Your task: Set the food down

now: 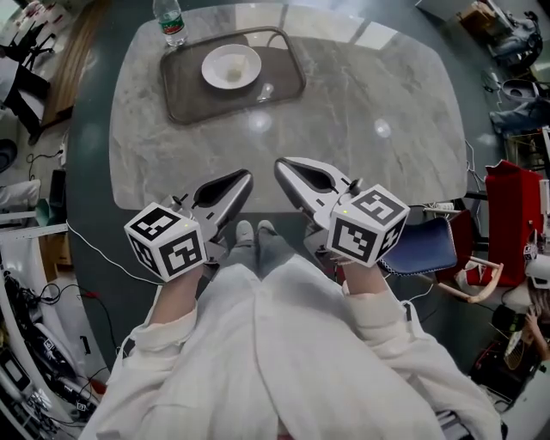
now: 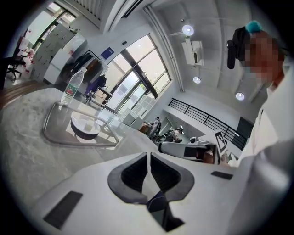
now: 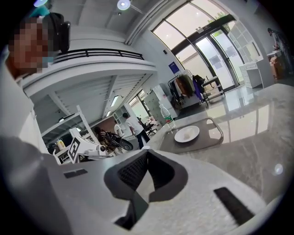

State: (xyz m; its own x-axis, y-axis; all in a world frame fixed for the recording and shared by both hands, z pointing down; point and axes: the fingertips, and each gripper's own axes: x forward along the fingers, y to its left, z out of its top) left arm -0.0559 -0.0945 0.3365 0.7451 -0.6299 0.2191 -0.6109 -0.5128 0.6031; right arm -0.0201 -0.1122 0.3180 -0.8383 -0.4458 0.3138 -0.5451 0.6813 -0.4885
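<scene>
My left gripper (image 1: 244, 179) and right gripper (image 1: 282, 166) hang over the table's (image 1: 369, 112) near edge, each pair of jaws pressed together on nothing. Bare marble lies open ahead and to the right. Beyond, toward the far-left rim, the tray (image 1: 185, 94) carries the plate (image 1: 231, 66) with the food (image 1: 234, 76); a bottle (image 1: 172, 19) stands at the tray's far corner.

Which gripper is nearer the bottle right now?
Left. The left gripper is at the near edge of the table, diagonally across from the bottle; the right gripper sits beside it, farther right.
</scene>
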